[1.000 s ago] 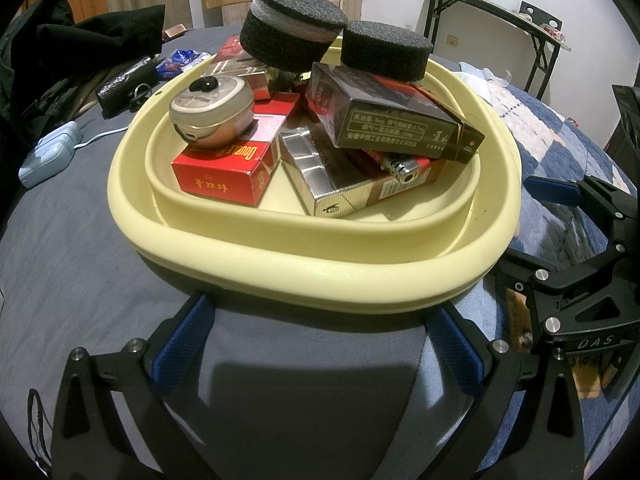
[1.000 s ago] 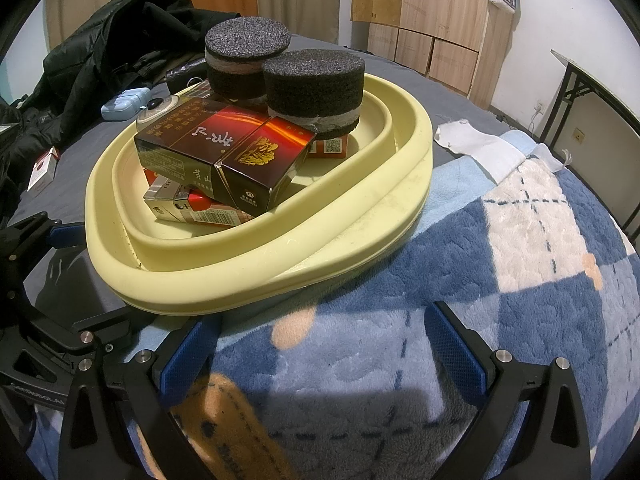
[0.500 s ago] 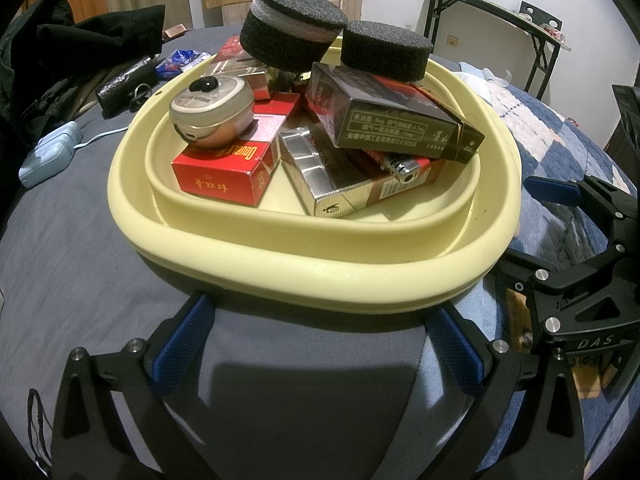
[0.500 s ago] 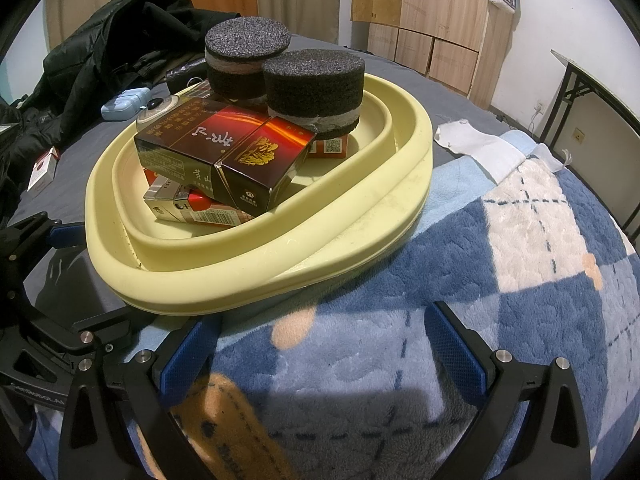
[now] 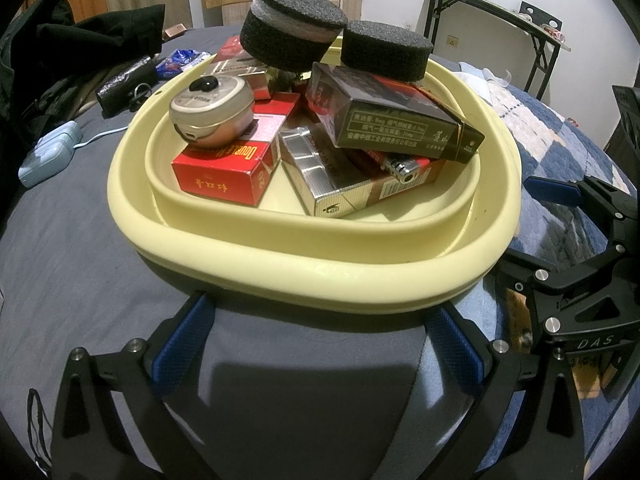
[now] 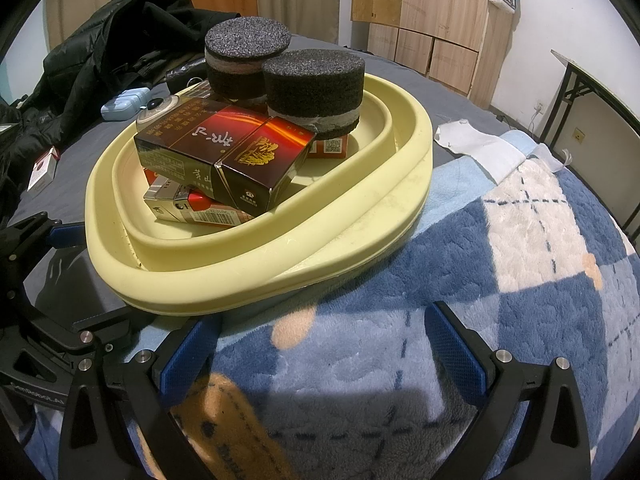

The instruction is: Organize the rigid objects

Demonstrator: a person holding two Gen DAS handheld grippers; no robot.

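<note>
Left wrist view: my left gripper [image 5: 318, 340] spread wide, nothing between the blue pads [image 5: 182, 342], both just short of the near rim of the pale yellow basin [image 5: 304, 268] on the grey sheet [image 5: 60, 248]. Basin piled: red cigarette pack [image 5: 226, 176] at left with a round metal tin [image 5: 212, 114] on top of it; silver pack [image 5: 320, 176] in the middle; lighter [image 5: 404, 169] poking out from under a dark brown pack [image 5: 392, 120] that lies tilted across the heap. Two black foam discs [image 5: 294, 24] at the back, the left one higher. My right gripper [image 5: 576, 280] sits at the basin's right side, fingers apart. Pale blue case [image 5: 48, 152] and black jacket [image 5: 100, 32] lie off to the left on the sheet. Right wrist view: my right gripper [image 6: 320, 340] released, empty, over the blue checked blanket [image 6: 500, 280], near the basin [image 6: 240, 280] edge. Dark brown pack [image 6: 224, 152] on top of the heap, discs [image 6: 316, 80] behind it. White cloth [image 6: 476, 146] beyond the basin at right. Small pack [image 6: 42, 170] lies alone, far left, outside the basin
</note>
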